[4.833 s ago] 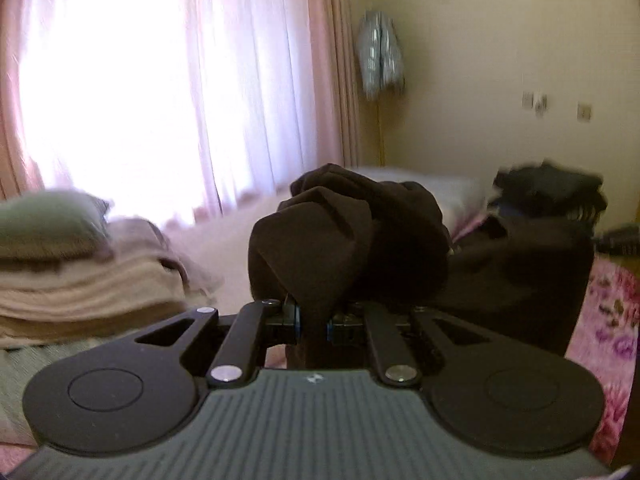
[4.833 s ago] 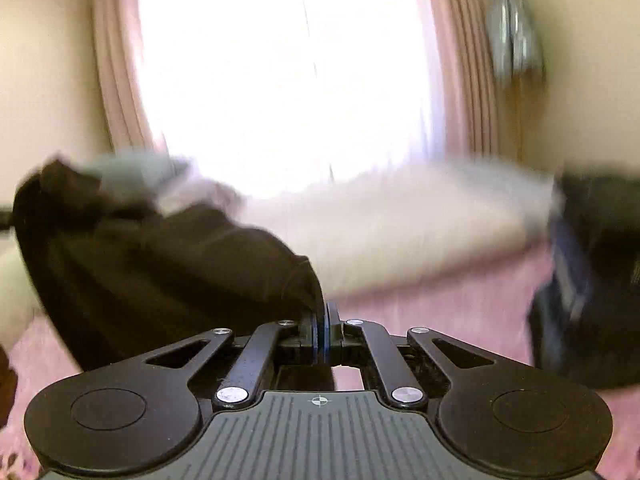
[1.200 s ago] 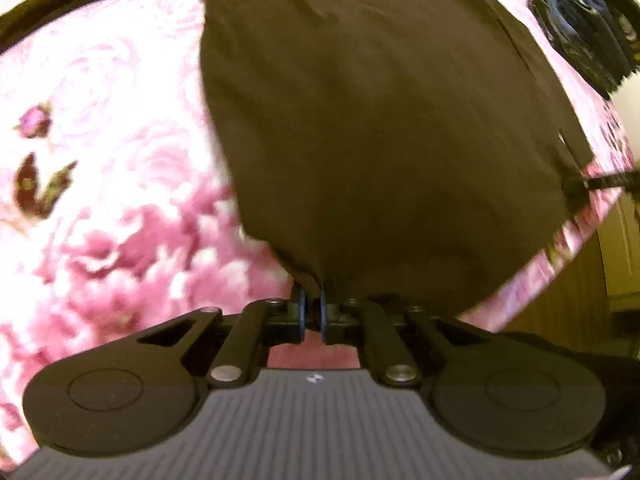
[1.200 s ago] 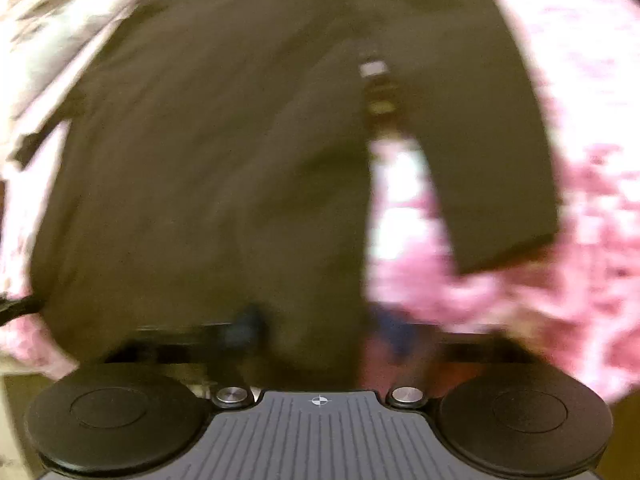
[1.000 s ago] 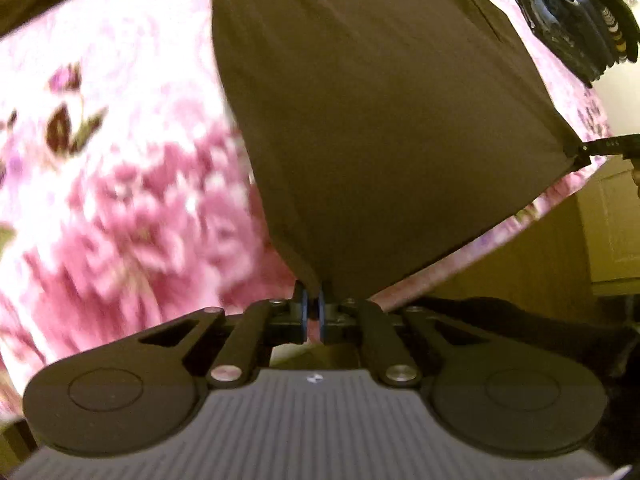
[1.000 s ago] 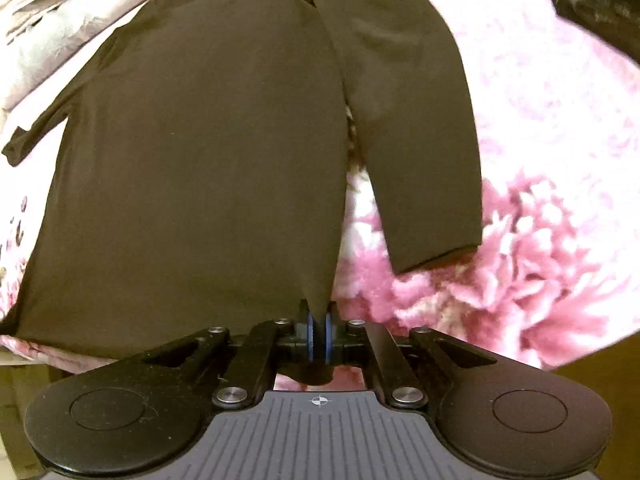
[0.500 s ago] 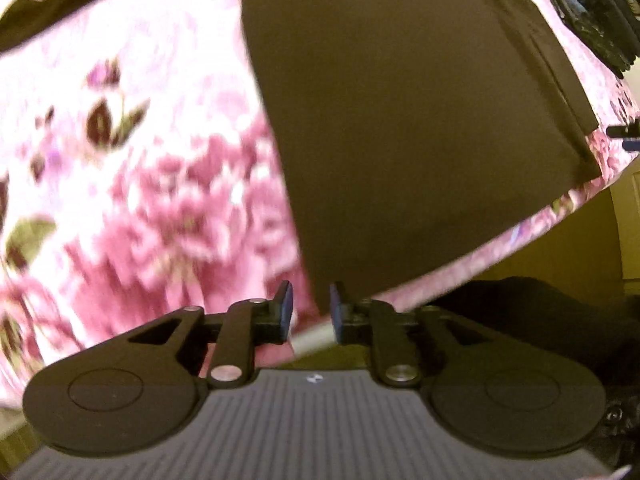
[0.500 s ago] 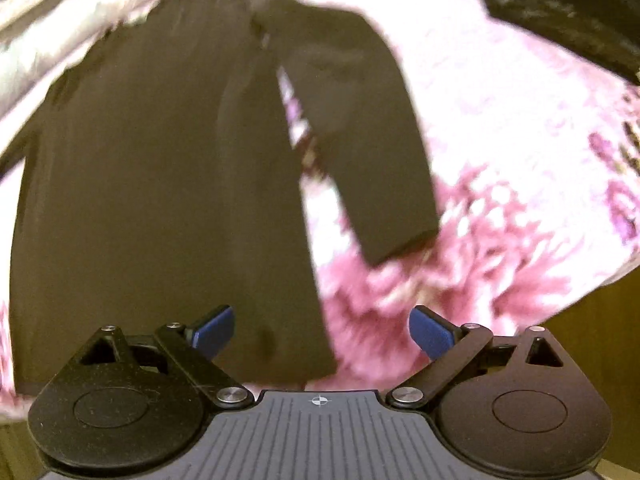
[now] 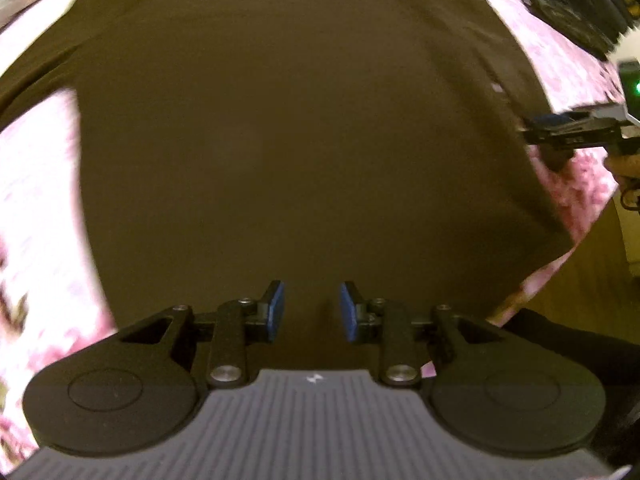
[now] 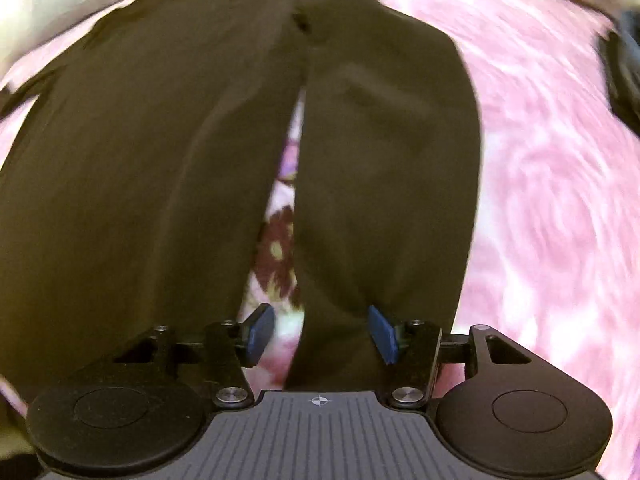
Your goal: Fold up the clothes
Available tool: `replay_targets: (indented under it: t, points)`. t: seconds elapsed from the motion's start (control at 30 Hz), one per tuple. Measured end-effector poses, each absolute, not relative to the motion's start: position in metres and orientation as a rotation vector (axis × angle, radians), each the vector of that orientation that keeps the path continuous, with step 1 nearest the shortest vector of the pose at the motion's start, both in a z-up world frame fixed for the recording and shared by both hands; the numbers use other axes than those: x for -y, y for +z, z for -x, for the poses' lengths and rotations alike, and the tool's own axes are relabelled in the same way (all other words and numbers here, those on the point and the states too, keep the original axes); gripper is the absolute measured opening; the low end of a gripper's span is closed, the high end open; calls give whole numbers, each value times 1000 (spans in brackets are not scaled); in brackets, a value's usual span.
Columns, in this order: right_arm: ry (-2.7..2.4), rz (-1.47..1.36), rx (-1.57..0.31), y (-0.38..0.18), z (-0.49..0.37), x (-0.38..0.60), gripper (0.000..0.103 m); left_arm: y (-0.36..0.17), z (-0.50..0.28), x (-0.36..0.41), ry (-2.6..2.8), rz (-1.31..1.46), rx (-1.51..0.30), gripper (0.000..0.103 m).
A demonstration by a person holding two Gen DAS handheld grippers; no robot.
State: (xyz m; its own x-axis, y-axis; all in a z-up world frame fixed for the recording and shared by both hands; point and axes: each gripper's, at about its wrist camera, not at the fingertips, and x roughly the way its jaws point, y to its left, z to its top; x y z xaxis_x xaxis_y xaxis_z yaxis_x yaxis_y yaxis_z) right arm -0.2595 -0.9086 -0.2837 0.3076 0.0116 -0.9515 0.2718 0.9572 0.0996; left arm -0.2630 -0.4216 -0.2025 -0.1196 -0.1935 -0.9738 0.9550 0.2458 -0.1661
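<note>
On the pink floral bedspread (image 10: 552,168) a dark brown shirt (image 9: 296,128) is lying spread flat. Over its body the left gripper (image 9: 311,312) is hanging with jaws parting, pinching nothing. The right gripper (image 10: 320,334) is straddling the sleeve (image 10: 384,184), its jaws closing but not yet pressing the cloth.
</note>
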Motion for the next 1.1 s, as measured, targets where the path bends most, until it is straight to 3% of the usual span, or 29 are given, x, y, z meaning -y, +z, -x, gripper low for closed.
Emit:
replay_targets:
  t: [0.03,0.13,0.27,0.33,0.37,0.4,0.43,0.47,0.83,1.1]
  points:
    - [-197,-322,-1214,-270,263,925,0,-201,270,438,-1217,-823,-1292,26]
    - [-347,-501,-1023,-210,281,986,0,-191,287,485,-1296,-833,-1262,26]
    - [-671,-478,-687,-132,312,1068,1,-173,298,536,-1376,-829,-1197,27]
    - [-824,-440,-603,-121,319,1100,4,-170,299,554,-1392,-834,-1180,28]
    - [-871,-430,-612,-122,318,1110,29,-170,299,560,-1396,-842,-1176,29]
    - [-912,-422,-627,-124,316,1120,81,-171,299,564,-1397,-851,-1173,29]
    - [-918,-424,-631,-130,315,1122,98,-172,299,566,-1398,-860,-1172,29]
    - [-918,-427,-632,-136,314,1123,102,-174,298,567,-1393,-869,-1175,29]
    - [-652,-663,-827,-214,290,1077,102,-180,291,543,-1286,-882,-1231,37]
    - [-480,-673,-876,-213,260,1039,102,-173,283,528,-1253,-861,-1198,42]
